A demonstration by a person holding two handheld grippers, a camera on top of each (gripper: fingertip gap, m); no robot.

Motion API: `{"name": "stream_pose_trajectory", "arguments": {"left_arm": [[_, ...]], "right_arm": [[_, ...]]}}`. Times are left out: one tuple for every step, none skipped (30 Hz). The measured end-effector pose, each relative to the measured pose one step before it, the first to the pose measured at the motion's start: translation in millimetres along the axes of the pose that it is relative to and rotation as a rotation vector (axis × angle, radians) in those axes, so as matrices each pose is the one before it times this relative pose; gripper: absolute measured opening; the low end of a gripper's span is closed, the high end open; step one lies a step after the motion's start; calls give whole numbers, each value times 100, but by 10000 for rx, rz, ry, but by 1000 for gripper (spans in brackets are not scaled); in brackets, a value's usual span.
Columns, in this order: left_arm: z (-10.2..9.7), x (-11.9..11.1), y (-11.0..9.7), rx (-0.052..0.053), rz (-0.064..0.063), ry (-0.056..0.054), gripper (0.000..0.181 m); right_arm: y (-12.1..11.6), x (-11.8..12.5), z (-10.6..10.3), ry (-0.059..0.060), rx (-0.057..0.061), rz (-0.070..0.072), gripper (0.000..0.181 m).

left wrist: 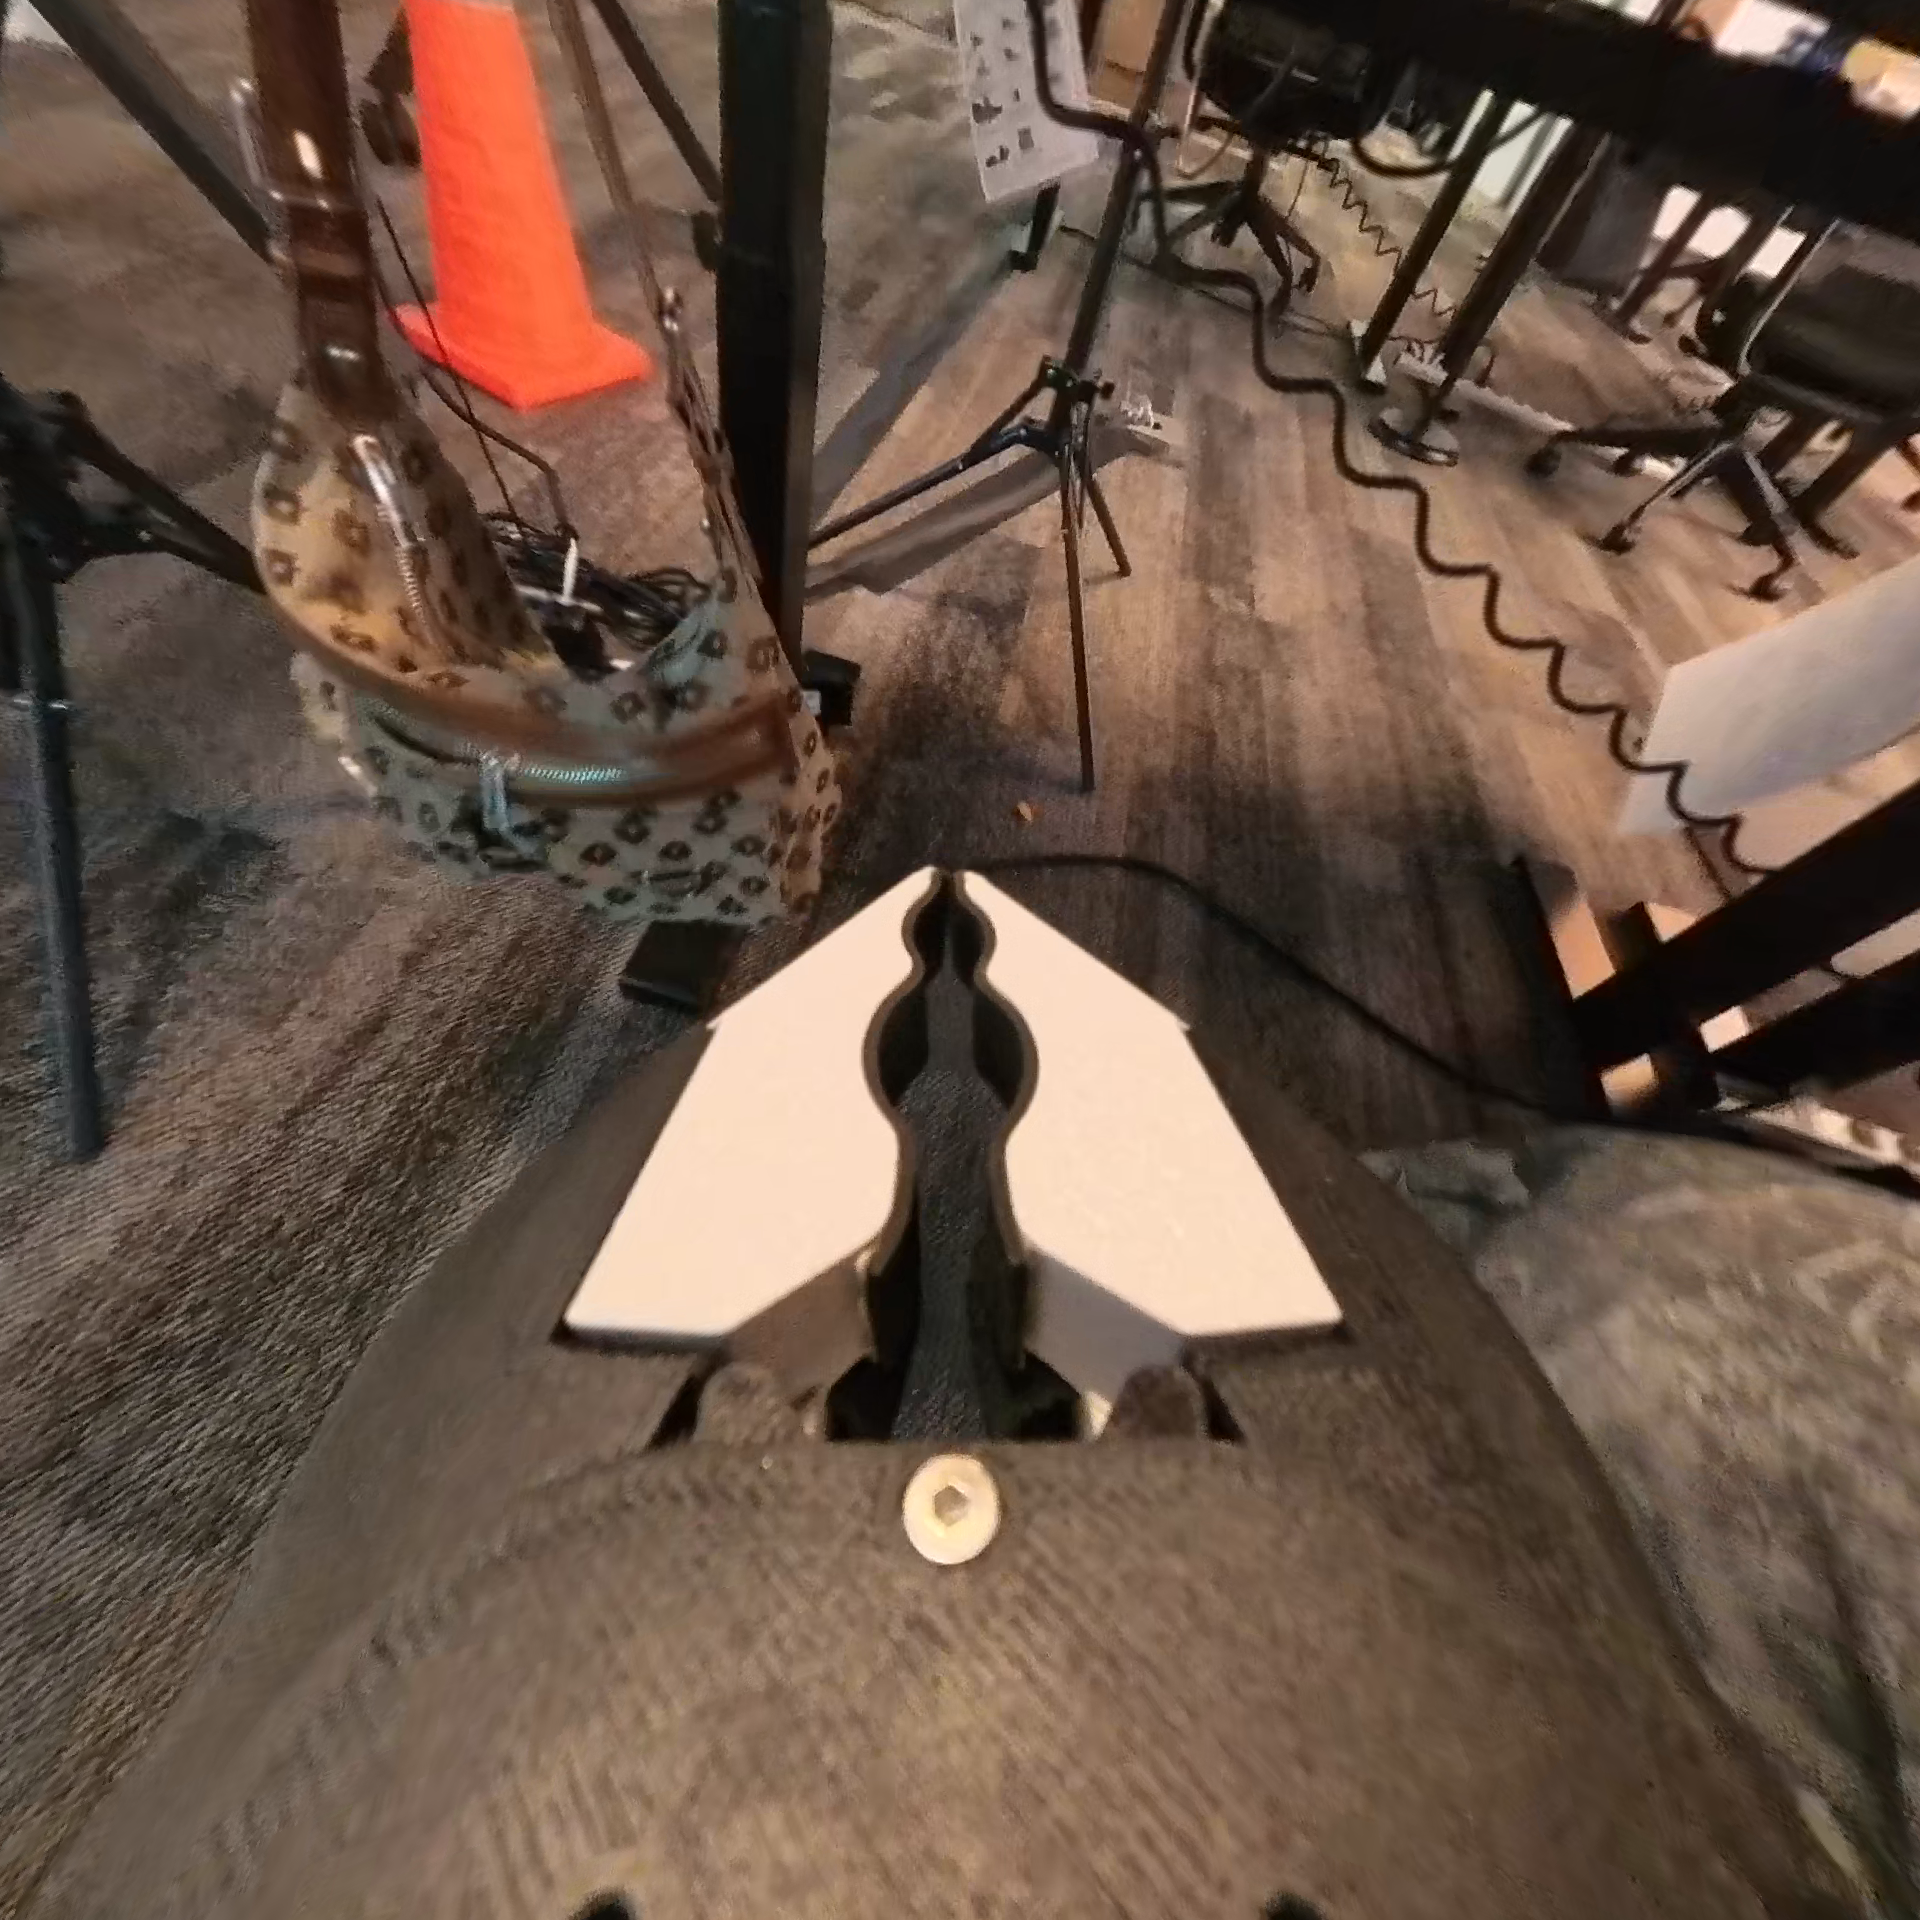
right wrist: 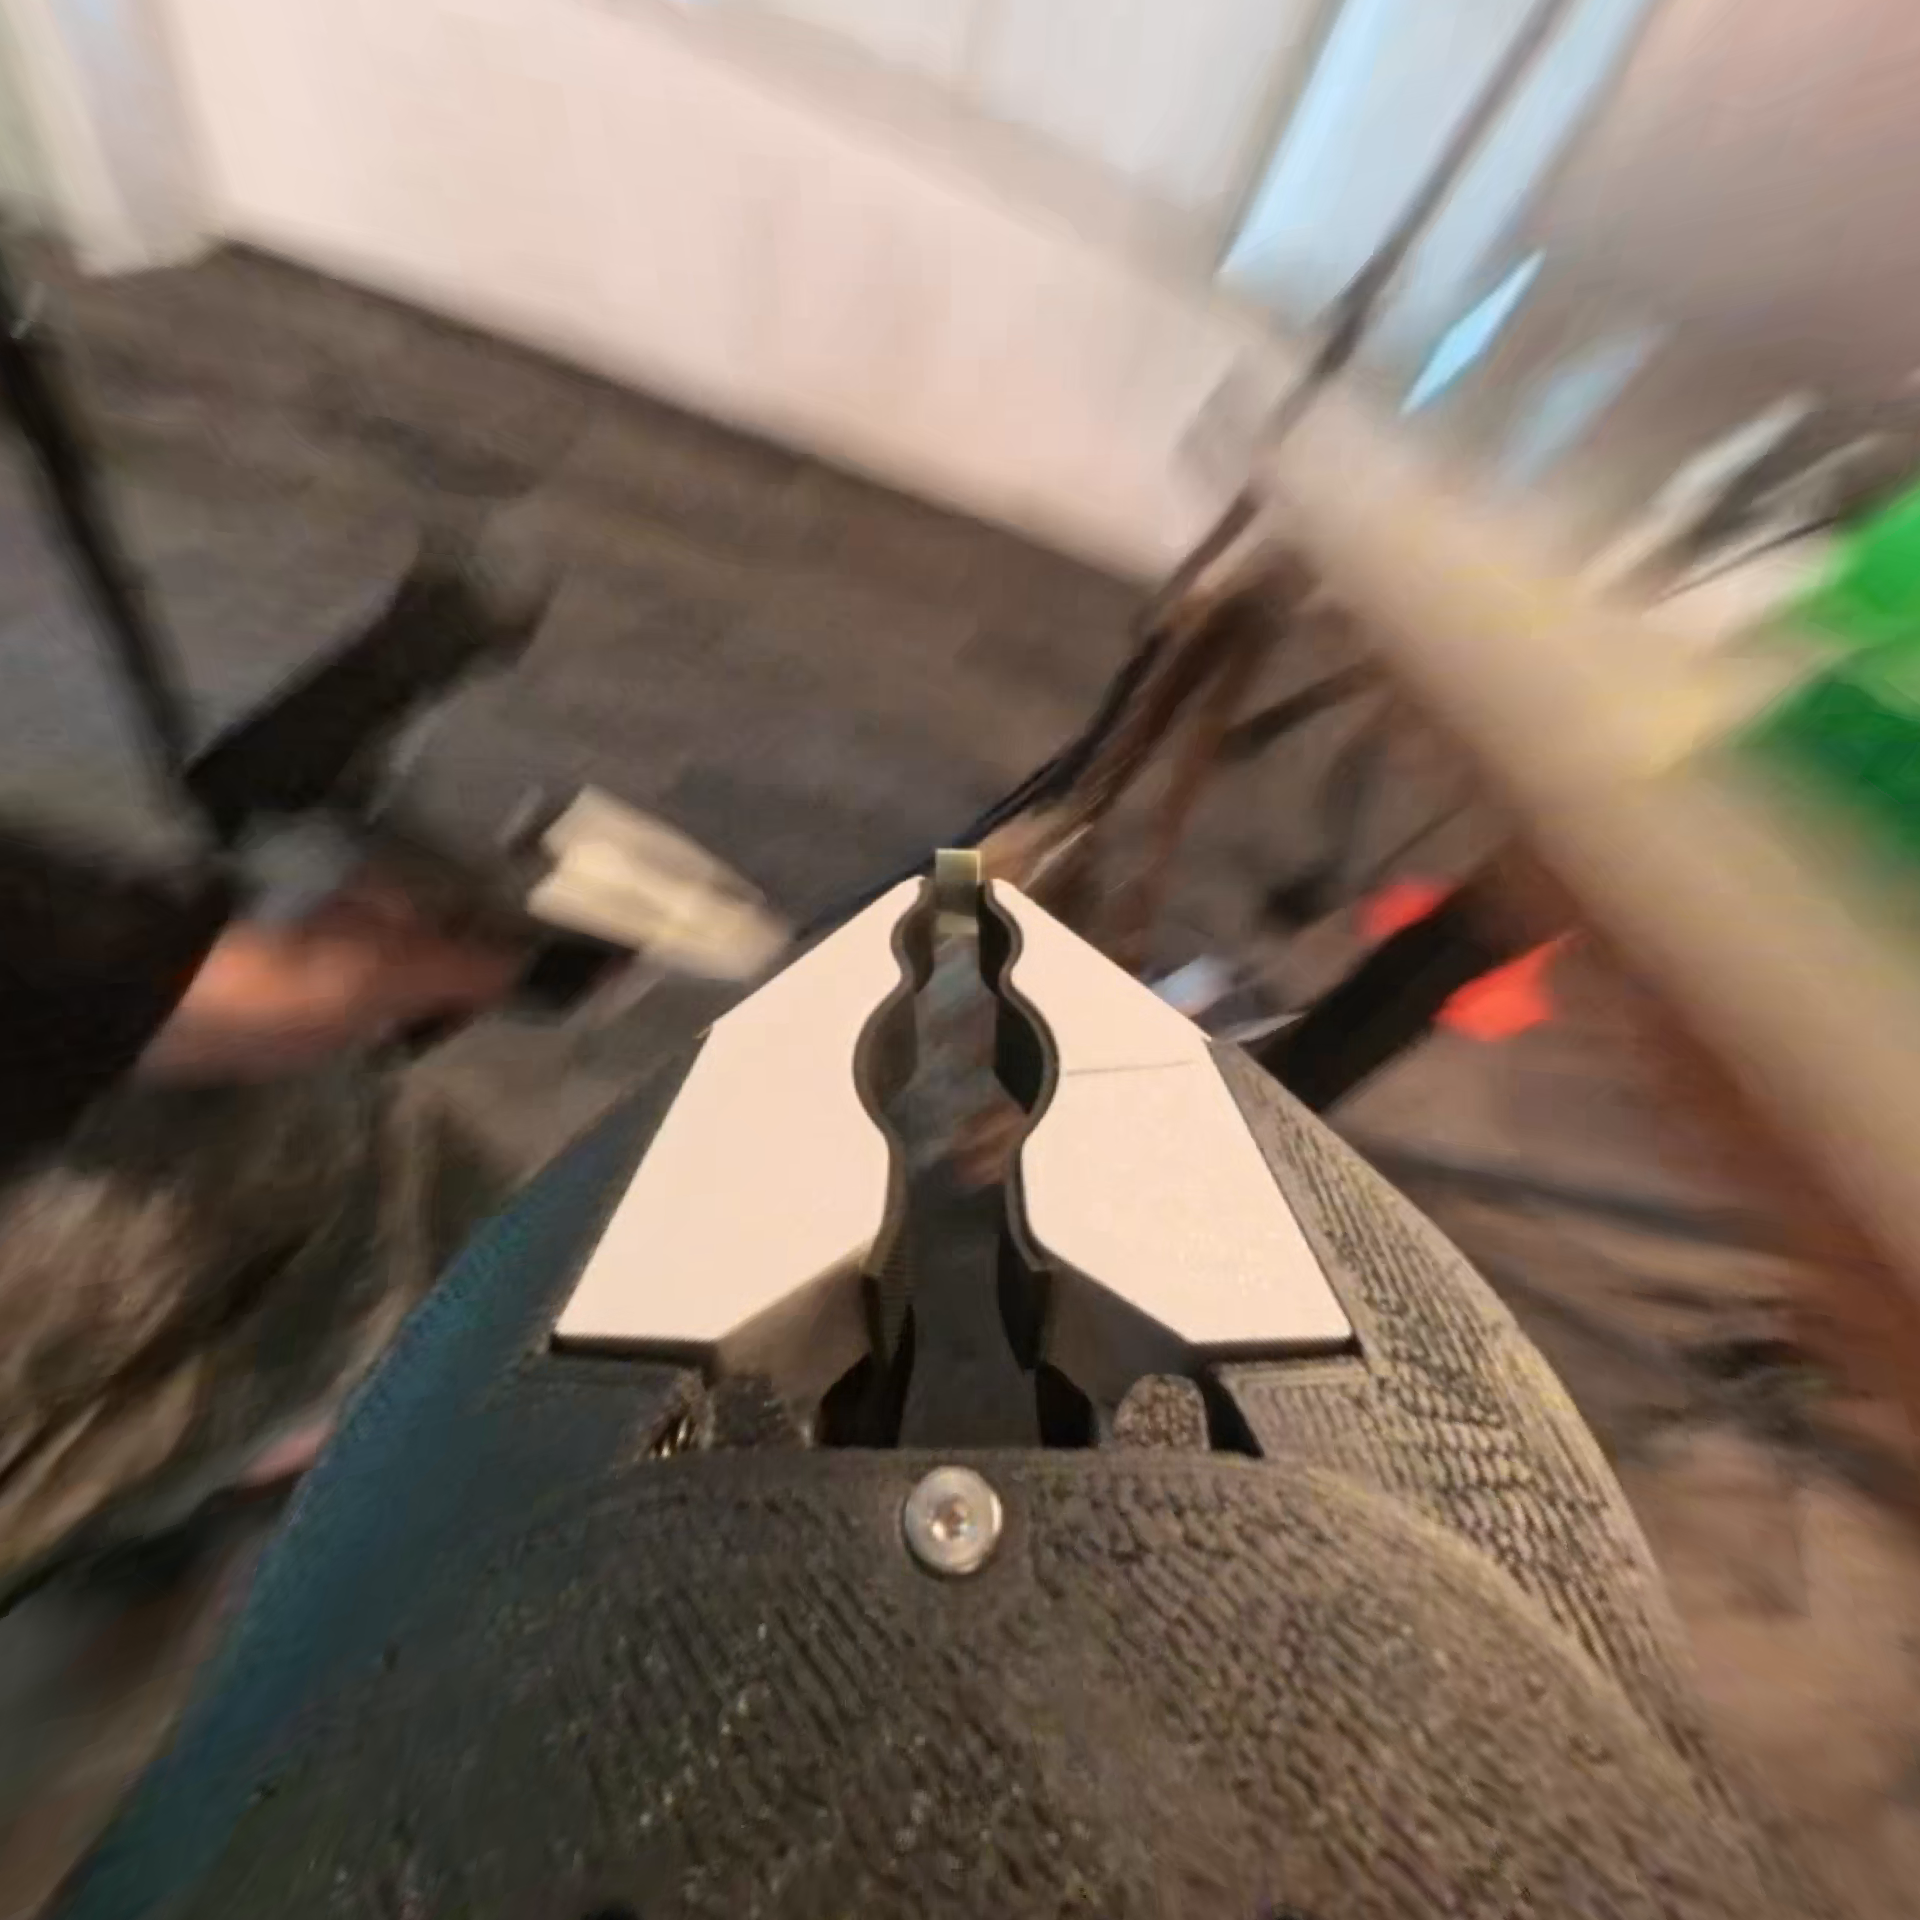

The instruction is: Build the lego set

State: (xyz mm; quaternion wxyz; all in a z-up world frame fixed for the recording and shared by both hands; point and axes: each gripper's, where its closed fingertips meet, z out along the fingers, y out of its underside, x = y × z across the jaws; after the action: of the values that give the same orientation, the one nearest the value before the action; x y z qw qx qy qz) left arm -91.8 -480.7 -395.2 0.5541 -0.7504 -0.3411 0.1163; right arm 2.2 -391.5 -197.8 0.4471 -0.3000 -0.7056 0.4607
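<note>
The left wrist view is sharp and looks down at a floor that is part grey carpet, part wood planks. At its left edge stands a black tripod leg (left wrist: 47,727). Next comes a patterned handbag (left wrist: 540,717) with a brown strap, set on the carpet against a black post (left wrist: 769,312), and behind it an orange traffic cone (left wrist: 499,197). Right of the post a thin light-stand leg (left wrist: 1075,582) reaches the planks, and a coiled black cable (left wrist: 1455,540) snakes toward the right edge, where dark table legs and chair bases crowd the top corner. The left gripper (left wrist: 948,883) points at the floor with its tips pressed together and nothing between them.

The right wrist view is heavily motion-blurred, so the room behind shows only as smears: a dark shape at the left, pale wall along the top, a green patch (right wrist: 1839,686) at the right edge, orange-red blotches (right wrist: 1496,997) lower right. Only this view shows a Lego part: the right gripper (right wrist: 957,883) is clamped on a small tan lego piece (right wrist: 957,871) that sticks out just past its fingertips.
</note>
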Motion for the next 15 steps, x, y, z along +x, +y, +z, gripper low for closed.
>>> {"name": "stream_pose_trajectory", "arguments": {"left_arm": [[-897,213,406,82,146,-106,0],[-607,-26,232,71,135,-162,0],[-286,-183,13,36,118,-167,0],[-43,-126,-46,-23,128,-76,0],[76,-9,94,-76,174,2,0],[111,53,296,-105,214,-10,0],[135,105,443,-139,202,-23,0],[164,221,397,-154,146,28,0],[152,317,228,-111,102,87,0],[110,316,100,-50,78,84,0],[41,235,111,-35,55,39,0],[-12,117,212,-82,19,-14,0],[-65,86,237,-104,-5,-31,0],[-109,115,204,-96,0,3,0],[-166,153,123,-62,50,13,0]], "right_arm": [[-2736,2070,-2551,891,261,-633,7],[-1689,2931,-2406,1014,-103,-730,6],[-432,3505,-2117,996,-485,-664,6],[1070,3502,-1658,738,-947,-422,7],[2486,3113,-1142,434,-1407,-52,6],[3246,2559,-624,165,-1585,328,7],[3100,1872,-123,-148,-1333,577,6],[2359,1491,100,-237,-916,687,7],[1309,1678,118,106,-314,569,7],[938,1325,220,67,-220,307,6],[1050,943,378,-62,-488,263,7],[828,597,452,-166,-431,361,7],[525,127,453,-387,-295,517,7],[415,-63,436,-449,-297,597,7],[368,-34,425,-365,-291,500,7]]}}
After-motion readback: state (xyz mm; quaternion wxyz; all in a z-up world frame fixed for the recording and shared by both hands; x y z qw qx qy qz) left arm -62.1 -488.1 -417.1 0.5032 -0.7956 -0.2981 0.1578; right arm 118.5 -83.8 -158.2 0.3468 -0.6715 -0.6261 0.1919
